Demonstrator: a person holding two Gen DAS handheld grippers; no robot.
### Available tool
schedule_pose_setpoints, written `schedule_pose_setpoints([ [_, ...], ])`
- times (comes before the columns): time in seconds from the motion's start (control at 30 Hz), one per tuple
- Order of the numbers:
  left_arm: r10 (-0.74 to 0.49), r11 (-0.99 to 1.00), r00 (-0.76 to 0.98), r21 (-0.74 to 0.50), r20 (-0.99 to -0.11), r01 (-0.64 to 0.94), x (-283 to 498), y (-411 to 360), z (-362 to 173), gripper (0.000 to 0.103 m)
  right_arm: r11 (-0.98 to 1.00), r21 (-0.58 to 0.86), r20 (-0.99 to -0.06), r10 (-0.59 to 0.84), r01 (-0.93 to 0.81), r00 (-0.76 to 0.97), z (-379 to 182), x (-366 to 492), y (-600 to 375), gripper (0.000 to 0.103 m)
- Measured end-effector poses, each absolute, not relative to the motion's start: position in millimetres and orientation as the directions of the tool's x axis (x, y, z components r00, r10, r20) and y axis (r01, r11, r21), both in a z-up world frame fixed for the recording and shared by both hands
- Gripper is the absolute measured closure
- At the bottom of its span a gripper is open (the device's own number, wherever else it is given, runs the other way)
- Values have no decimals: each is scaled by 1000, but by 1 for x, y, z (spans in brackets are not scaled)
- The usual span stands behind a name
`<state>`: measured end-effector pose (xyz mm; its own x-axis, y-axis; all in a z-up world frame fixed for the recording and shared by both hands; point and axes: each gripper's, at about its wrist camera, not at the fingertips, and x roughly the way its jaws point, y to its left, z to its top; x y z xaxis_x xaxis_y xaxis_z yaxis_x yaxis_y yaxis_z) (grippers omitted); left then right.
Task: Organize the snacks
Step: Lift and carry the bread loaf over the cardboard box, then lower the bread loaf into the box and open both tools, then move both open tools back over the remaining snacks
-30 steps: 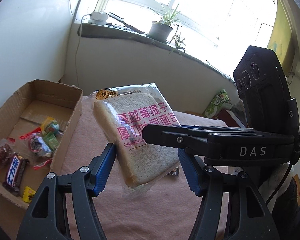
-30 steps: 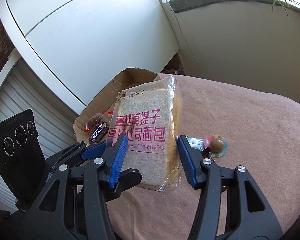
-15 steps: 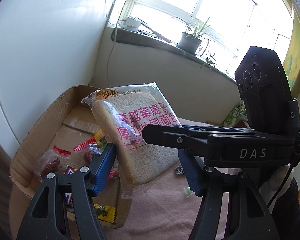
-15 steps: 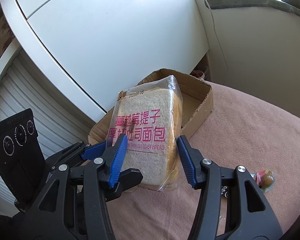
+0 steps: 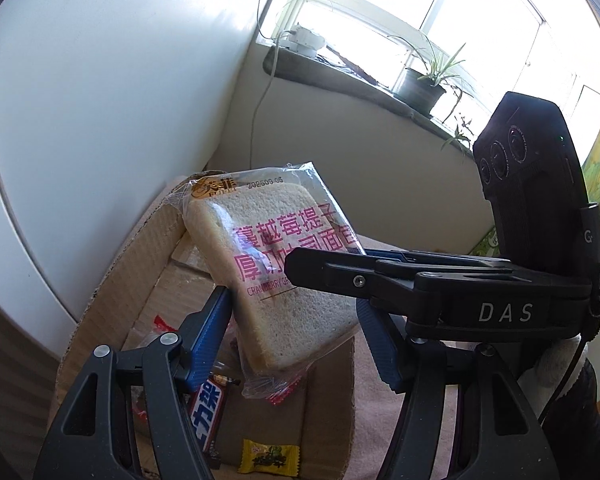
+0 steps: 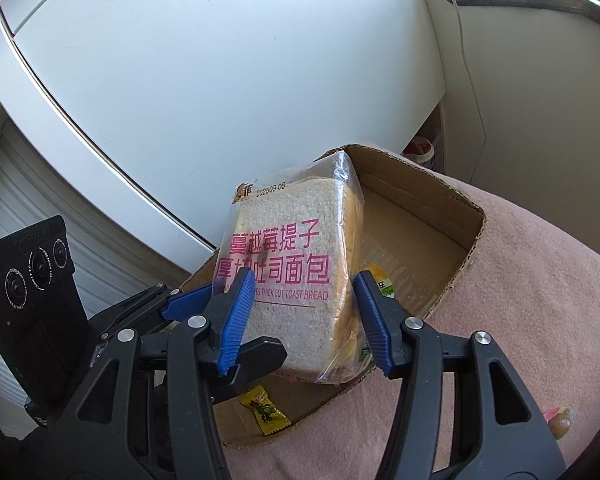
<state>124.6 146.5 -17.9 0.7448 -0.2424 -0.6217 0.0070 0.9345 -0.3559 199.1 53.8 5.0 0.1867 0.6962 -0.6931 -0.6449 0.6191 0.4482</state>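
A clear bag of thick-cut toast bread [image 5: 284, 280] with pink lettering hangs in the air over an open cardboard box [image 5: 140, 264]. Both grippers are shut on it from crossing directions. My left gripper [image 5: 294, 320] pinches its lower part. My right gripper [image 6: 304, 312] pinches its lower edges; the bread also shows in the right wrist view [image 6: 296, 264], above the box [image 6: 452, 248]. Inside the box lie a Snickers-style bar [image 5: 208, 412], a yellow candy [image 5: 268, 456] and other wrapped snacks, partly hidden by the bread.
The box sits on a pink cloth-covered surface [image 6: 520, 300] beside a white cabinet [image 6: 180, 80]. A round wrapped sweet [image 6: 558, 420] lies loose on the cloth at the right. A windowsill with a potted plant [image 5: 424, 88] is behind.
Both grippers have carried the bread leftward from above the pink cloth to above the cardboard box. The grip on the bread has not changed.
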Motion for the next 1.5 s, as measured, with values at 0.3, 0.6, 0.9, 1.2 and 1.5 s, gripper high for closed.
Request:
schedule_pose_setpoints([
  [0.3,-180,952,742,-305,-646,-35,130,150,-24,40,632,416,-718,669,-653,190,0,201,68,48],
  [0.6,-135,960,748,-272,-650,-63,123,154,-25,40,679,352,-741,622,-644,251,2,201,65,29],
  [0.9,-128,962,757,-265,-641,-61,112,151,-19,40,689,330,-737,615,-645,280,14,193,56,29],
  [1.2,-120,966,773,-252,-622,-53,96,143,-11,40,703,314,-725,611,-638,317,23,180,36,29],
  [1.5,-123,972,809,-232,-574,-17,75,124,-3,40,736,274,-696,596,-619,400,27,157,-12,29],
])
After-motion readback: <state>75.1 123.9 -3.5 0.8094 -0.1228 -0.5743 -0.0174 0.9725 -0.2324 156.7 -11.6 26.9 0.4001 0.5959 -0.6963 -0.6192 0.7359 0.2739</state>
